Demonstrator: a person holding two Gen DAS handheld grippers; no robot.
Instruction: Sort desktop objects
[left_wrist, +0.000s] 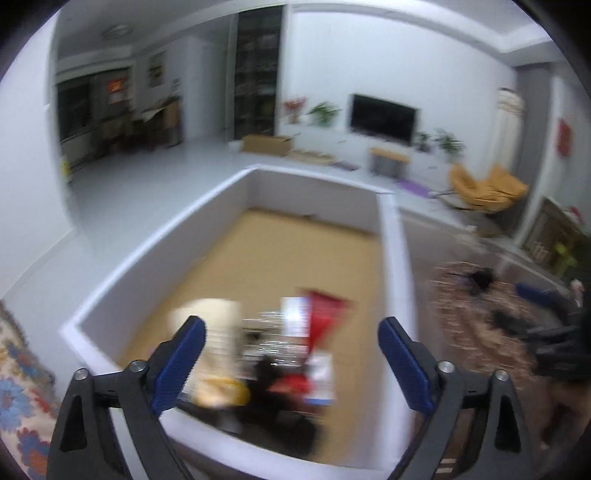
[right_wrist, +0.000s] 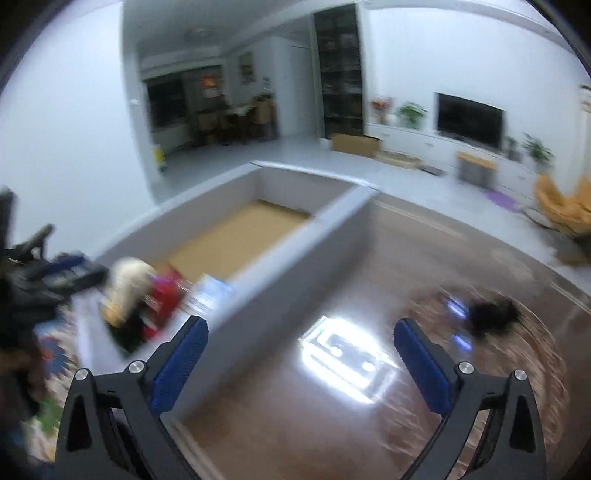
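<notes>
A white-walled box (left_wrist: 236, 184) with a tan floor holds a blurred heap at its near end: a cream bottle-like object (left_wrist: 218, 332), a red packet (left_wrist: 325, 314) and a black item (left_wrist: 273, 373). My left gripper (left_wrist: 291, 336) is open and empty, above that heap. My right gripper (right_wrist: 301, 339) is open and empty over the brown tabletop (right_wrist: 332, 424), right of the box (right_wrist: 280, 266). A small black object (right_wrist: 493, 315) lies on a round woven mat (right_wrist: 517, 369) to its right. Both views are motion-blurred.
The other gripper shows at the right edge of the left wrist view (left_wrist: 561, 339) and at the left edge of the right wrist view (right_wrist: 40, 273). A flowered cloth (left_wrist: 18, 387) lies left of the box. A bright lamp reflection (right_wrist: 347, 354) glares on the table.
</notes>
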